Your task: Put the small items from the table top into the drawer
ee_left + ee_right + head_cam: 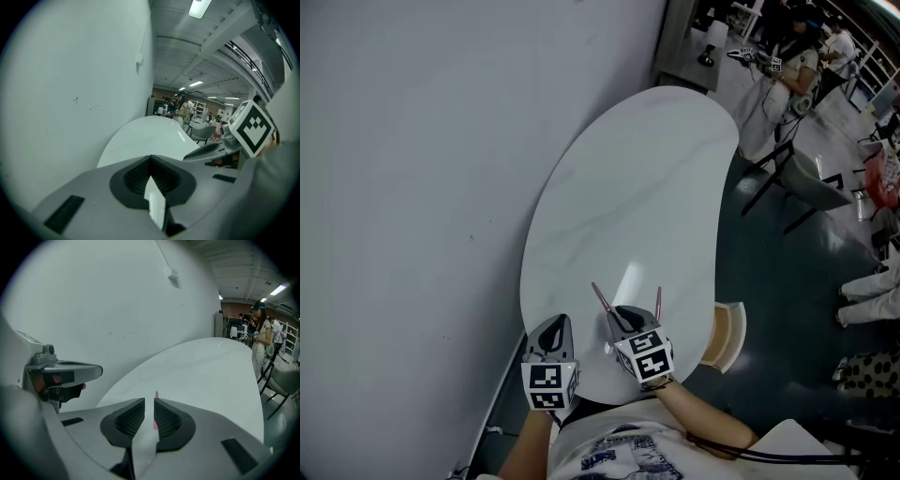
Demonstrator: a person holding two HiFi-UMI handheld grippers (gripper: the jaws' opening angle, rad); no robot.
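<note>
My right gripper (625,319) hovers over the near end of the white oval table (628,187). It is shut on thin pink-red sticks (602,298), and a second stick end (658,302) points up on its right. In the right gripper view a pink tip (155,394) shows in the narrow gap between the pads of that gripper (149,411). My left gripper (555,326) is just to its left, shut with nothing in it, and its pads meet in the left gripper view (150,159). A tan open drawer (727,336) juts out at the table's near right edge.
A plain white wall (412,187) runs along the table's left side. A grey chair (806,178) stands beyond the table's right edge, with people (792,66) further back. Another person's legs (872,286) are at the far right.
</note>
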